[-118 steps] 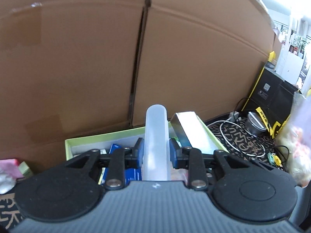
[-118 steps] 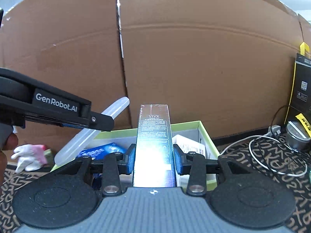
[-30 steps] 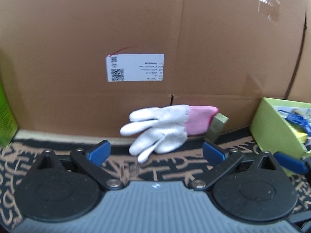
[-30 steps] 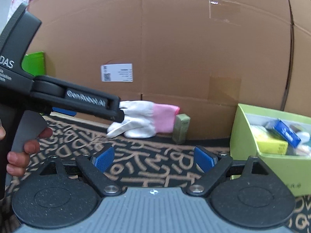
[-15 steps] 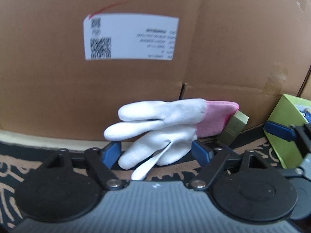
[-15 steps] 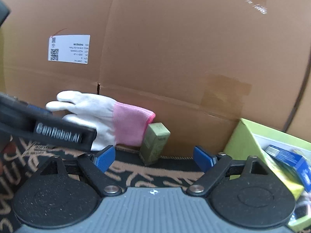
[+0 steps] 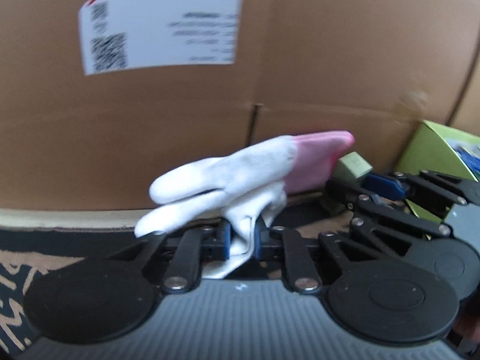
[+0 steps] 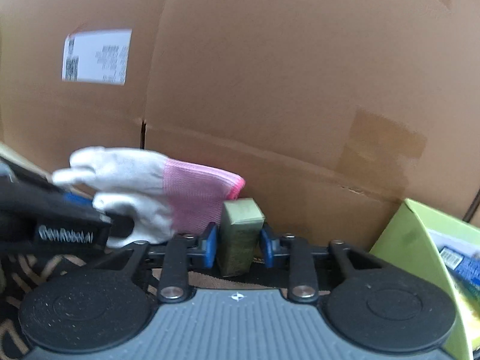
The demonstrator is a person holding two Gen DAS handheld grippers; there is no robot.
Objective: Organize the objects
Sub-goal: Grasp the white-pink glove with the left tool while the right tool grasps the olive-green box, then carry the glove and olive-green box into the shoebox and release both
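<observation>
Two views look forward along a pair of black tools with blue pads, close to a wall of brown cardboard that carries a white printed label, its text blurred. The left hand-held gripper is squeezed almost fully together on a fold of a white glove with a pink cuff; the glove's fingers point left and its cuff leans toward the cardboard. The right hand-held gripper has its jaws closing around a small olive-green box, which stands upright between the blue pads just beside the pink cuff; the pads look to be against its sides. Both things sit on a bench covered by a dark mat with tan lettering. At the right edge stands a lime-green open box holding blue packets, near the olive box but apart from it
</observation>
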